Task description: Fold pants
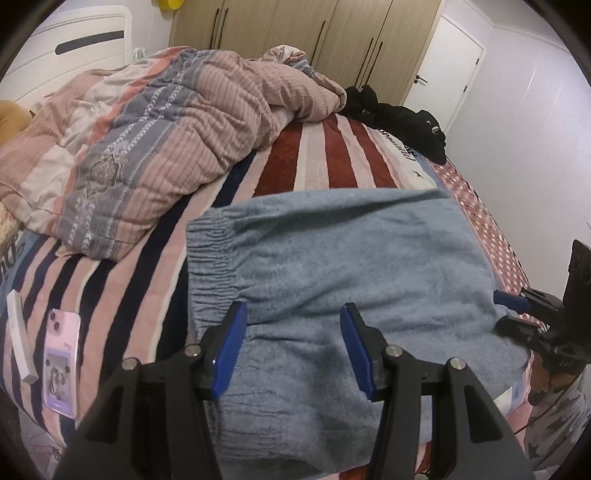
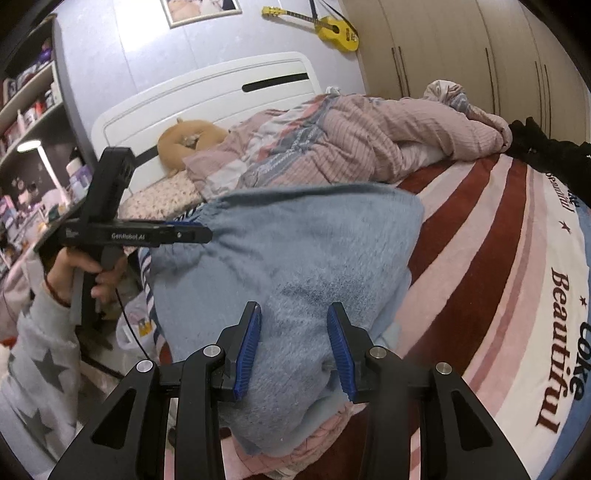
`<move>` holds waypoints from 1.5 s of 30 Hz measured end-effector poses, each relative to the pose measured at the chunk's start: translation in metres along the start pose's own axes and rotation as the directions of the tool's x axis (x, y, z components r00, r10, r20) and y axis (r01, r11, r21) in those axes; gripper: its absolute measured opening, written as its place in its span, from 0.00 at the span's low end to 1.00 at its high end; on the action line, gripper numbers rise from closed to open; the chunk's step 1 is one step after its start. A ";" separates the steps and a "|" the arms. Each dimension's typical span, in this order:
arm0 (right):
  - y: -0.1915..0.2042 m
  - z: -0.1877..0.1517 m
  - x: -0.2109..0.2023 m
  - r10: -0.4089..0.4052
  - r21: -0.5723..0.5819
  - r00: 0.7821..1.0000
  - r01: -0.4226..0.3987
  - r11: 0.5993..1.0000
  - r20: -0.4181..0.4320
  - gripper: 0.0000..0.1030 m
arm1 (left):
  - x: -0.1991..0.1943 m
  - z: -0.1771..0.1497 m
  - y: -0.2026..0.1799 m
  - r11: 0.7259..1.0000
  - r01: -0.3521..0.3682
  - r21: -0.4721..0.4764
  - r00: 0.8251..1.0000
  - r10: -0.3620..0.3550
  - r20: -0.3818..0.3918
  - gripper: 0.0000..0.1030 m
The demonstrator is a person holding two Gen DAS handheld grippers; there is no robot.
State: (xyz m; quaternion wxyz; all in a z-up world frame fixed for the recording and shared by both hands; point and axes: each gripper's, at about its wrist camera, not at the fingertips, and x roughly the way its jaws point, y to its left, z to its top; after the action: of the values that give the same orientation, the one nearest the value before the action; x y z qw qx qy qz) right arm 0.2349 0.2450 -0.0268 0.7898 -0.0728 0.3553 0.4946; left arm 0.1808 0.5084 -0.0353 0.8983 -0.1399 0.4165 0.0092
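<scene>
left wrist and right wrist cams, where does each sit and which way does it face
Left wrist: on the left gripper, looking down over the blue pants toward the wardrobe and door; its own fingers show.
Right wrist: on the right gripper, facing the headboard and guitar; its fingers and a starred sleeve show.
Shared: pants, striped blanket, quilt, and each sees the other gripper.

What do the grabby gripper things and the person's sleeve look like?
Each gripper is black with ribbed blue pads and silver bolts. The left gripper has white lettering and a thin black cable. The sleeve is pale grey with darker stars.
</scene>
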 end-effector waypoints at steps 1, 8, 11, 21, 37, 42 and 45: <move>0.000 -0.002 0.001 0.001 0.003 1.000 -0.001 1.000 -0.003 0.33 | 0.000 -0.001 0.000 1.000 0.000 -0.003 1.000 0.000 0.001 0.47; 0.013 -0.020 0.005 -0.023 -0.032 1.000 0.022 0.999 -0.016 0.34 | -0.002 -0.009 -0.003 1.000 -0.001 0.010 1.000 0.001 -0.004 0.47; 0.015 -0.021 0.005 -0.032 -0.042 0.999 0.031 0.999 -0.012 0.34 | -0.003 -0.010 -0.003 1.000 -0.003 -0.004 1.000 0.003 0.001 0.47; 0.018 -0.015 0.000 -0.091 -0.055 0.995 0.092 0.994 0.029 0.36 | -0.013 -0.011 -0.024 0.998 -0.069 -0.002 0.997 0.069 0.029 0.55; 0.003 -0.041 -0.067 -0.094 0.013 0.992 0.093 0.996 0.082 0.56 | -0.044 -0.042 -0.115 0.993 -0.104 0.056 0.990 0.098 0.098 0.67; -0.010 -0.068 -0.109 -0.120 0.032 0.987 0.118 0.993 0.105 0.65 | -0.063 -0.059 -0.170 0.990 -0.100 0.101 0.982 0.082 0.171 0.74; -0.021 -0.085 -0.137 -0.147 0.046 0.981 0.143 0.989 0.126 0.70 | -0.077 -0.072 -0.208 0.986 -0.100 0.130 0.969 0.067 0.239 0.79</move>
State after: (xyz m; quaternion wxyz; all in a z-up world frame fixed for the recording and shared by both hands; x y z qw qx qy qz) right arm 0.1755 0.0944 -0.0075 0.8464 -0.0516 0.3061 0.4327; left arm 0.1048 0.2981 0.0291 0.9475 -0.0562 0.3129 0.0340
